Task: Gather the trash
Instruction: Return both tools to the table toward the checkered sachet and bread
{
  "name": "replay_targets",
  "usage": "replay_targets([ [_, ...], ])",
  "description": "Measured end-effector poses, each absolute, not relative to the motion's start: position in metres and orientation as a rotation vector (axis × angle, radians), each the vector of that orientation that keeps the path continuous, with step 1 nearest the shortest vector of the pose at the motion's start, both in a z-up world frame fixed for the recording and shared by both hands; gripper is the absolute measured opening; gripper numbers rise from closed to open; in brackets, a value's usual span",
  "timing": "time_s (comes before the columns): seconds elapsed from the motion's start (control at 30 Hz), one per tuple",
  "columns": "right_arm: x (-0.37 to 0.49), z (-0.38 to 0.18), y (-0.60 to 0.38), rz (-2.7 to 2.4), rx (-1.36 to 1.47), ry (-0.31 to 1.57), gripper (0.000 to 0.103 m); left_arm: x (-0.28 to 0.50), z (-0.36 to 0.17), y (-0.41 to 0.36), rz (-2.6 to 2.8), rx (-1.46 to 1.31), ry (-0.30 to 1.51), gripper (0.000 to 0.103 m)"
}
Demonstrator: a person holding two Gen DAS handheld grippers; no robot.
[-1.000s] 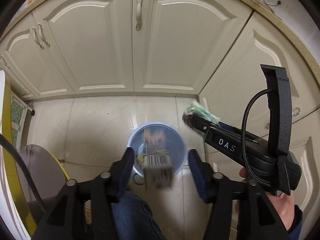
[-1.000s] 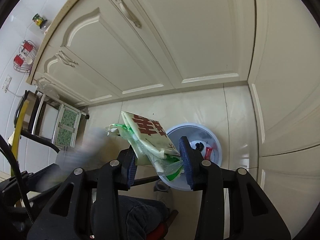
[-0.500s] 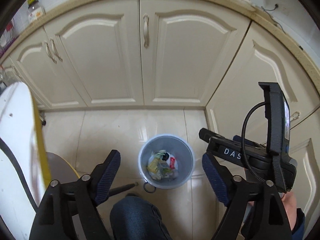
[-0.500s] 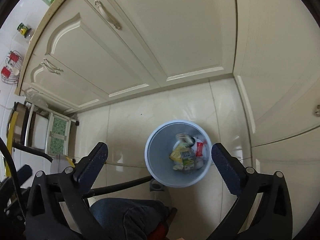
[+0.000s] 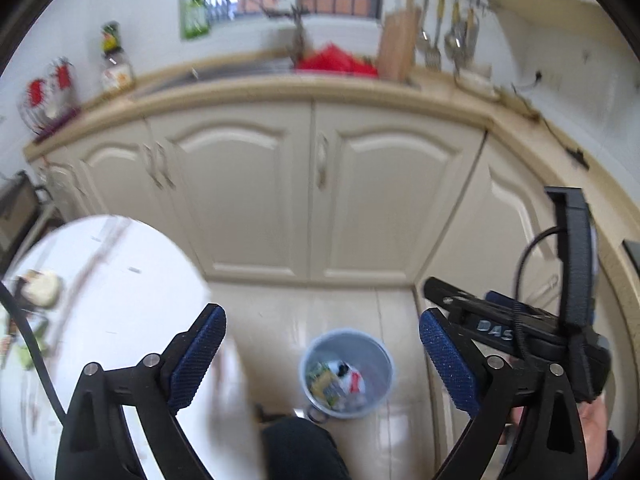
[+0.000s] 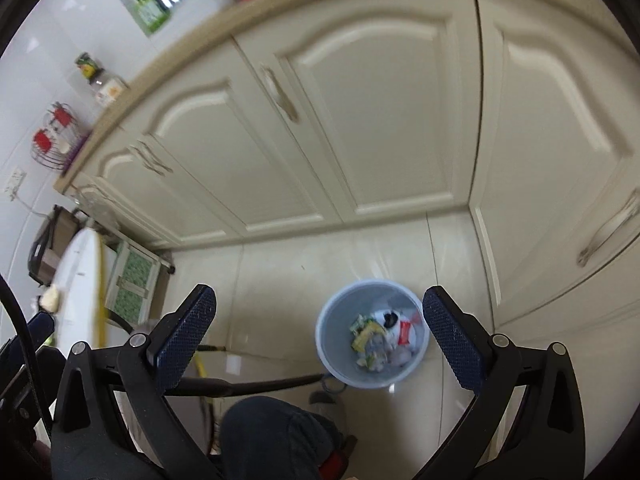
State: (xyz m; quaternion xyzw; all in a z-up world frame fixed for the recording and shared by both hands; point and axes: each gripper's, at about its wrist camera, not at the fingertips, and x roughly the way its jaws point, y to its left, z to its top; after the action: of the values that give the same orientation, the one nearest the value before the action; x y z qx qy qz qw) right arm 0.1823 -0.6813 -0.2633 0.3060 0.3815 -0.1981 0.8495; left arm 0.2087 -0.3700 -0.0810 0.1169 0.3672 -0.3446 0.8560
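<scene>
One pale blue bin (image 6: 372, 334) stands on the tiled floor before the cream cabinets, holding crumpled wrappers (image 6: 380, 336). Above it, the left gripper (image 5: 320, 356), jaws just widened, and the right gripper (image 6: 318, 332), marked "DAS", both gape with nothing between them.

The floor (image 6: 360, 248) is glossy pale tile that mirrors the light. The bin (image 6: 334, 340) looks like smooth plastic, holding crumpled printed wrappers (image 6: 370, 338). Cabinet doors (image 6: 360, 120) have a satin cream finish. Each claw (image 6: 319, 330) is matt black with rough, textured blue pads (image 6: 184, 332).
</scene>
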Motion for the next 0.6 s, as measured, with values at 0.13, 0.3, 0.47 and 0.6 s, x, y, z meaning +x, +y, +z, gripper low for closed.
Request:
replay_targets([
  [0.13,0.181,-0.22,-0.652,-0.39,0.581,0.738,0.103,0.195,-0.059,-0.319,-0.666,0.203,0.695,0.097],
  [0.3,0.191,-0.167,-0.596,-0.32,0.486,0.669,0.103,0.178,-0.038,-0.251,-0.549,0.143,0.599,0.102],
  [0.47,0.201,-0.12,-0.531,-0.253,0.383,0.605,0.103,0.158,-0.027,-0.187,-0.461,0.048,0.563,0.102],
  [0.6,0.213,-0.093,-0.475,-0.193,0.301,0.563,0.103,0.137,-0.022,-0.132,-0.383,0.01,0.533,0.102],
])
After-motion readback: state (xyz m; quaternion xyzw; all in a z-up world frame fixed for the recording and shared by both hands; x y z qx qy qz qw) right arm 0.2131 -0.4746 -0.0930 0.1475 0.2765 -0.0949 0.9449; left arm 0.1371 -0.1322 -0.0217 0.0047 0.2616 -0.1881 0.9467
